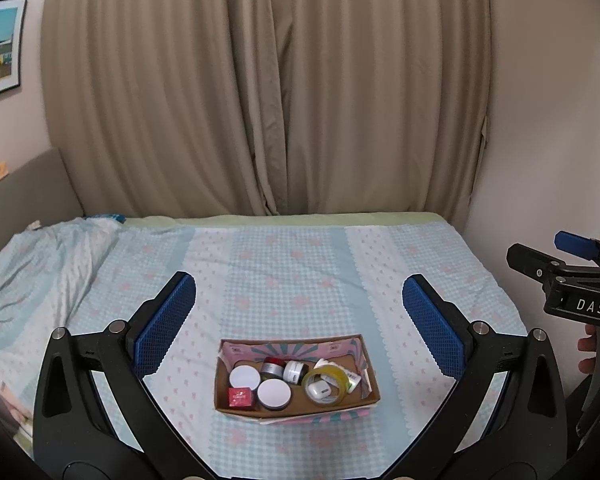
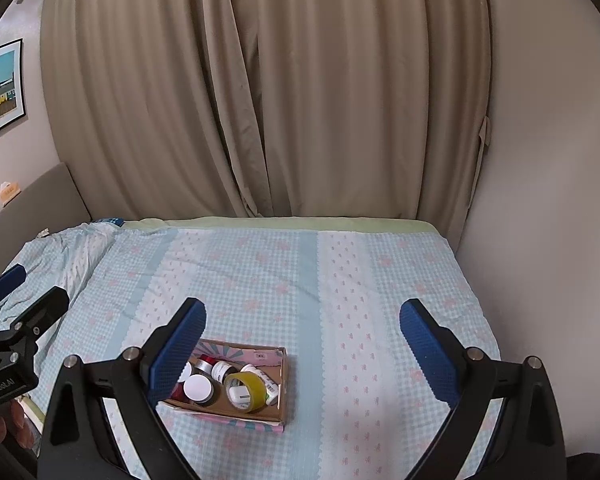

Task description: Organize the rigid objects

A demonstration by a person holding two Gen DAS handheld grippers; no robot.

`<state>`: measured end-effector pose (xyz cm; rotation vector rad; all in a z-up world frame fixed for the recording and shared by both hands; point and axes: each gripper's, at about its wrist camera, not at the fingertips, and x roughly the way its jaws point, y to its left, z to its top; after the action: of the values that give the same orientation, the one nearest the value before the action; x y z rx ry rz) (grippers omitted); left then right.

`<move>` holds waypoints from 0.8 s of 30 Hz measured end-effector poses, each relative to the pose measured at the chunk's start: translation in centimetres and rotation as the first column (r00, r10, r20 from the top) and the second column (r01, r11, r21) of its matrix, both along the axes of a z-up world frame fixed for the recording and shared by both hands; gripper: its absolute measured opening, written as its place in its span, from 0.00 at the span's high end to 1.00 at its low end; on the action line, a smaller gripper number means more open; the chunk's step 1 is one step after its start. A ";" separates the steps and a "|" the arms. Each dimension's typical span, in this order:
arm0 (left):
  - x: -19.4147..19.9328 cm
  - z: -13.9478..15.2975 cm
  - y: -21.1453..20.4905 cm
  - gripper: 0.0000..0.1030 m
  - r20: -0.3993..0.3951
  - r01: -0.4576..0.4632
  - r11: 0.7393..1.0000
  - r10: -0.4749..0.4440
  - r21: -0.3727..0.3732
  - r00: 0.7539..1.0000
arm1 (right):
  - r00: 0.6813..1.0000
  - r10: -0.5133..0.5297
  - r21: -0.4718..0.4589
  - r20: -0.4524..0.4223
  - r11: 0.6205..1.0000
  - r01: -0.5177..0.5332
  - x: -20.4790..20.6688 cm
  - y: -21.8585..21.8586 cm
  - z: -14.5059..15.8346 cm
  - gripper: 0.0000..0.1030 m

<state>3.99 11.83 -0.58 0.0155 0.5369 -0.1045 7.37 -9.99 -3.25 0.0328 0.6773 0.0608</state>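
Bedsheet (image 1: pixel 300 272) under cardboard box (image 1: pixel 296 404), long axis left-right

Soft, even indoor light fills both views, with no glare and only faint shadows on the bed (image 1: pixel 300 264). Fisheye distortion bows the curtain (image 1: pixel 268 88) and darkens the corners. Edges blur slightly; the centre stays sharp.
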 end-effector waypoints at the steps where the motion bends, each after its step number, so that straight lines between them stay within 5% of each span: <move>1: 0.0 0.0 0.0 0.00 -0.001 0.000 1.000 0.000 0.000 1.000 | 1.000 -0.001 0.001 0.000 1.000 0.001 -0.1 0.0 0.0 0.06; 24: -0.5 0.3 -0.5 0.00 0.001 0.003 1.000 -0.003 -0.009 1.000 | 1.000 -0.017 -0.002 0.000 1.000 0.017 -0.3 -0.2 0.3 0.06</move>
<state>3.54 11.38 -0.32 0.0074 0.5356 -0.1096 7.11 -10.14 -2.99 0.0362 0.6766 0.0435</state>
